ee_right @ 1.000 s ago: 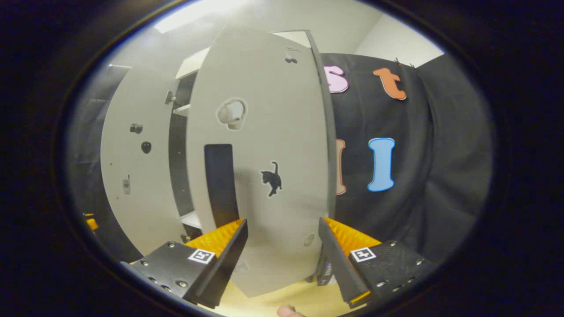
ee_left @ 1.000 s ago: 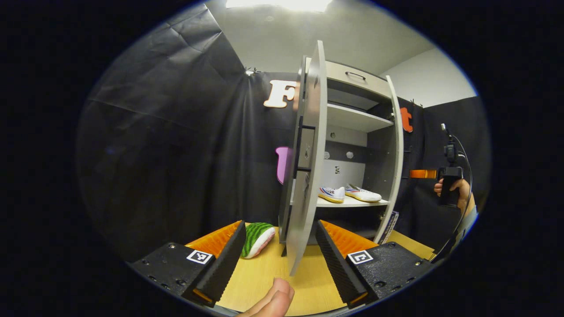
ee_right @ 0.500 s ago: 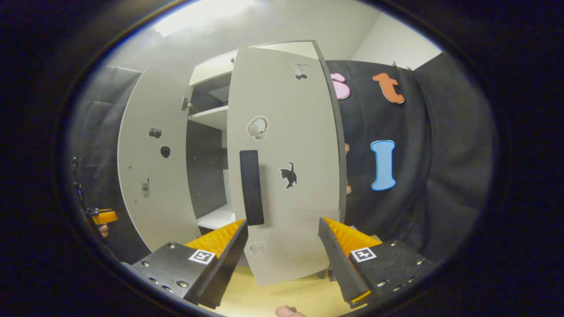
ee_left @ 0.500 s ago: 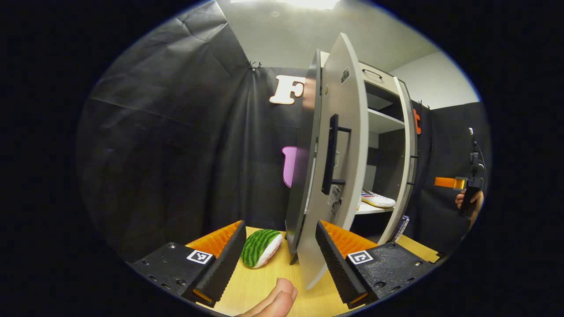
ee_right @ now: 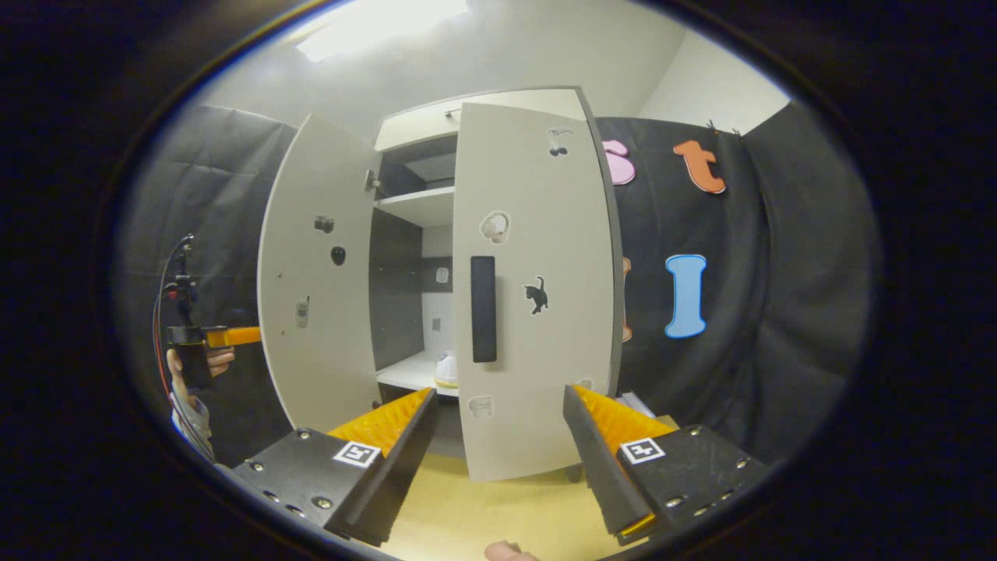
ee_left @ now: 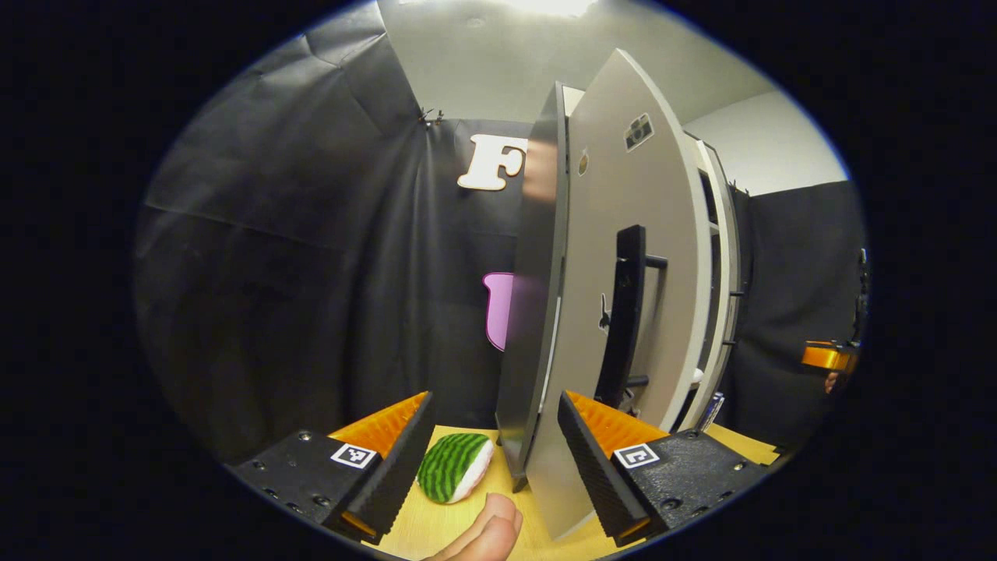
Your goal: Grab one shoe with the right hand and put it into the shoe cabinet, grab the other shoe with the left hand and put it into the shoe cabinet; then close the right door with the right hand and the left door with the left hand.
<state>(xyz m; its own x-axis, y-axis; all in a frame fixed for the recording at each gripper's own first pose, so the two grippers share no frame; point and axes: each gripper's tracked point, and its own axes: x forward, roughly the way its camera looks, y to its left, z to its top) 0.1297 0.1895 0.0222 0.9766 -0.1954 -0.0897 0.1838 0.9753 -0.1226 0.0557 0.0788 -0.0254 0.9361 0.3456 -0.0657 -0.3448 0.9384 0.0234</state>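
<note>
In the right gripper view the white shoe cabinet (ee_right: 498, 109) stands on the wooden table. Its right door (ee_right: 537, 351), with a black handle (ee_right: 483, 308), looks shut or nearly so. The left door (ee_right: 319, 312) still hangs at an angle. Through the gap a white shoe (ee_right: 446, 371) rests on the lower shelf. My right gripper (ee_right: 498, 397) is open, back from the right door, holding nothing. My left gripper (ee_left: 494, 399) is open; the left door's outer face (ee_left: 615, 202) and its handle (ee_left: 627, 312) rise just beyond its right finger (ee_left: 580, 444). The left gripper (ee_right: 226, 336) sits left of the cabinet.
A watermelon-patterned soft toy (ee_left: 454, 466) lies on the table (ee_left: 405, 530) left of the cabinet's dark side wall (ee_left: 533, 327). A fingertip (ee_left: 487, 538) shows between my left fingers. The right gripper (ee_left: 826, 356) shows at the far right. A hand (ee_right: 210, 362) holds the left gripper.
The left door has swung toward shut, and the left gripper view now faces its outer side, hiding the shoes. My right gripper has drawn back from the right door.
</note>
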